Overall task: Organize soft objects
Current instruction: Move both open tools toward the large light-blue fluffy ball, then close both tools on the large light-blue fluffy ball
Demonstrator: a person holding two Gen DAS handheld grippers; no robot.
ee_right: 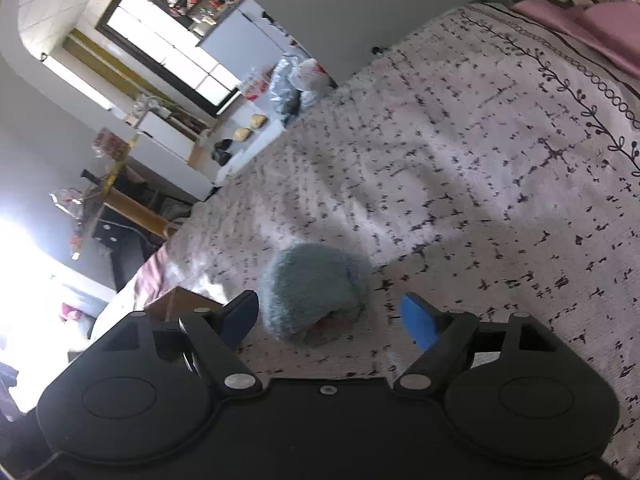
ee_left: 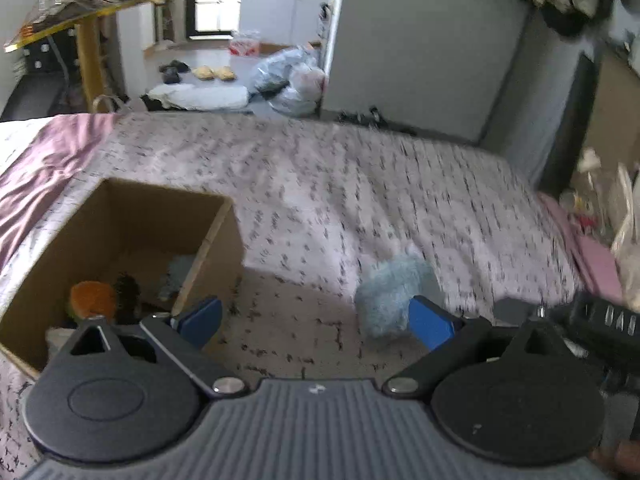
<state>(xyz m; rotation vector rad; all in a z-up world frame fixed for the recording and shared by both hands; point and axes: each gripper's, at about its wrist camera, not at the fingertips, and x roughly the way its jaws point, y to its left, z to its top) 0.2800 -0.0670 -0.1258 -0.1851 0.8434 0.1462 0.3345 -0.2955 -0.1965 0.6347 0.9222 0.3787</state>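
Note:
A fluffy pale blue soft toy (ee_right: 312, 288) lies on the patterned bedspread (ee_right: 460, 160). My right gripper (ee_right: 330, 318) is open around it: the left pad sits close beside the toy and the right pad stands apart from it. In the left wrist view the same toy (ee_left: 390, 292) lies just ahead of the right pad of my left gripper (ee_left: 316, 324), which is open and holds nothing. A cardboard box (ee_left: 120, 216) stands on the bed at the left, with an orange soft thing (ee_left: 92, 298), a dark one and a pale blue one inside.
The box corner (ee_right: 180, 300) shows just left of the toy. A pink satin sheet (ee_left: 44, 168) covers the bed's far left. Bags (ee_left: 292, 80), slippers and a white cushion lie on the floor beyond the bed. A black device part (ee_left: 608, 324) is at the right edge.

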